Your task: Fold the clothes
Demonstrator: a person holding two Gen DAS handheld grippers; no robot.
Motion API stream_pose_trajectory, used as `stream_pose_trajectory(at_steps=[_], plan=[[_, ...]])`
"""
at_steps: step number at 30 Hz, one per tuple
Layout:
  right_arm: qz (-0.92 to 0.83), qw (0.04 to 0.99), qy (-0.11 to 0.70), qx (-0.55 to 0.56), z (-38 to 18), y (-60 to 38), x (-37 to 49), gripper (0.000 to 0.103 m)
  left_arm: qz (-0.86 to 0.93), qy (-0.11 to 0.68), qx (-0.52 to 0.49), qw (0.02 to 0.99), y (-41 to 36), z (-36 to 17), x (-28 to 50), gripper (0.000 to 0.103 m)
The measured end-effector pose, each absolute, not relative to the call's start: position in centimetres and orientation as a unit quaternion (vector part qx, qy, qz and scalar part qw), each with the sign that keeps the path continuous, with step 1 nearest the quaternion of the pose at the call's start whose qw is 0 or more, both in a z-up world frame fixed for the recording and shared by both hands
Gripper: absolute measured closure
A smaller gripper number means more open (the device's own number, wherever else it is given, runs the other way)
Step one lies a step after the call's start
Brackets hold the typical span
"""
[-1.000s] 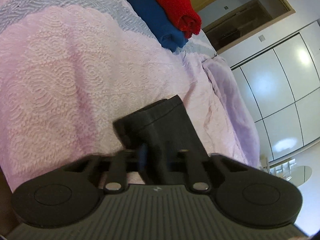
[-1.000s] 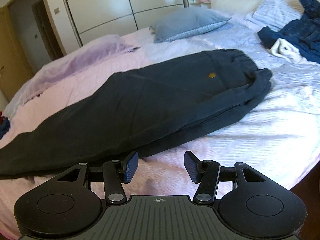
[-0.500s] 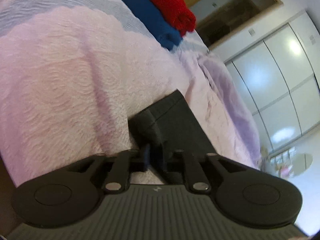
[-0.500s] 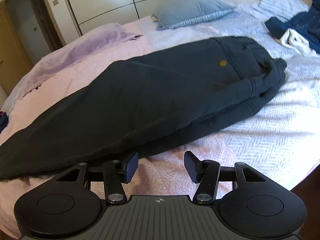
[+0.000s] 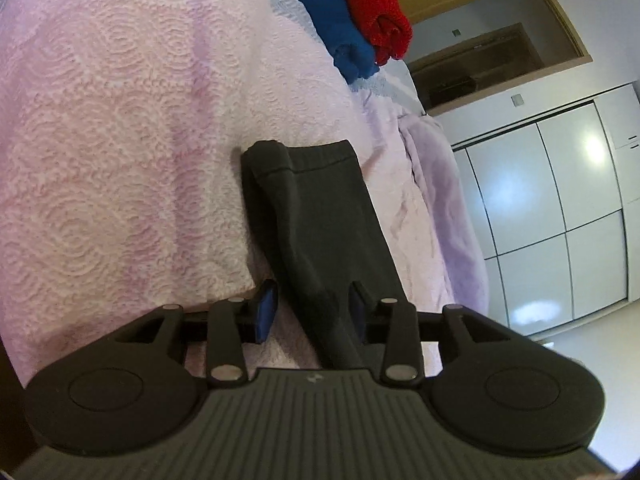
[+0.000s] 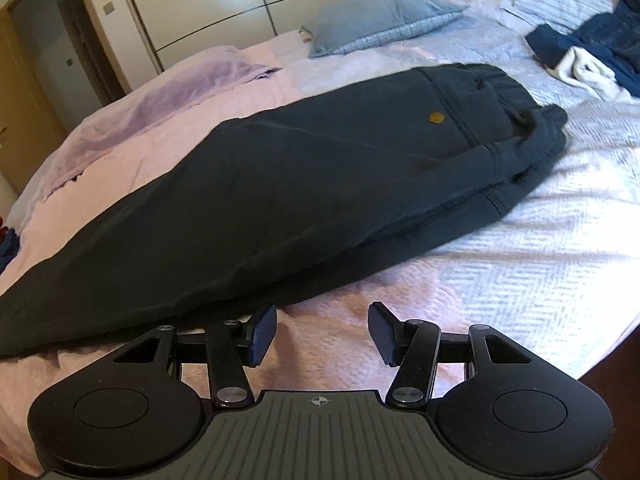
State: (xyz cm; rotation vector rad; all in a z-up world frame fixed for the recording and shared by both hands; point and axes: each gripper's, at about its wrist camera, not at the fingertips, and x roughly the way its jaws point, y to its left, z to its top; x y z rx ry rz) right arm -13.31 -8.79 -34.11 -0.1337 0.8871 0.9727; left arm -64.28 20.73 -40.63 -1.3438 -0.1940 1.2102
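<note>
Clearly, the left gripper (image 5: 312, 312) has its fingers (image 5: 266, 310) spread apart, with the leg end of the dark trousers (image 5: 320, 216) running between them; the cloth lies against the right-hand finger and clear of the blue pad on the other side. That trouser leg lies flat on the pink bedspread (image 5: 120, 140), its hemmed cuff pointing away from the camera. Farther off, near the bed's edge, a rolled blue garment (image 5: 336, 20) and a rolled red garment (image 5: 372, 4) sit side by side, touching.

The right gripper (image 6: 322, 334) also has its fingers (image 6: 382, 334) apart, with nothing between them, just above the bedspread and near the long edge of the trousers (image 6: 300, 184). These are laid out lengthwise on the bed, waistband toward the far right. Beyond them lie a grey-blue pillow (image 6: 380, 20) and a heap of dark blue and white clothes (image 6: 588, 56).
</note>
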Motion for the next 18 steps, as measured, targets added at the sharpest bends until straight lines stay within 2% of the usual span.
stream_pose_trajectory(at_steps=[1,2,3,5,10,14,18], plan=[[0.449,0.789,0.415,-0.060,-34.2,-8.9,-13.2,0.049,0.528,-0.076,-0.574,0.621,20.9,-40.3,-63.9,0.074],[0.448,0.789,0.417,-0.059,-34.3,-9.0,-13.1,0.049,0.535,-0.064,-0.561,0.628,20.9,-40.0,-63.6,0.086],[0.448,0.788,0.419,-0.058,-34.4,-9.1,-13.1,0.049,0.543,-0.051,-0.548,0.634,21.0,-39.6,-63.2,0.092],[0.448,0.789,0.417,-0.058,-34.4,-9.2,-13.0,0.049,0.555,-0.029,-0.515,0.652,20.9,-38.5,-62.6,0.096],[0.445,0.796,0.407,-0.052,-34.1,-9.6,-12.1,0.049,0.580,0.082,-0.307,0.750,20.1,-31.9,-57.2,0.097],[0.440,0.800,0.406,-0.040,-33.9,-10.1,-10.8,0.049,0.507,0.129,-0.130,0.842,17.0,-26.2,-50.4,0.097],[0.439,0.804,0.401,-0.029,-33.5,-10.4,-9.8,0.049,0.370,0.154,-0.045,0.915,12.7,-24.2,-42.6,0.095]])
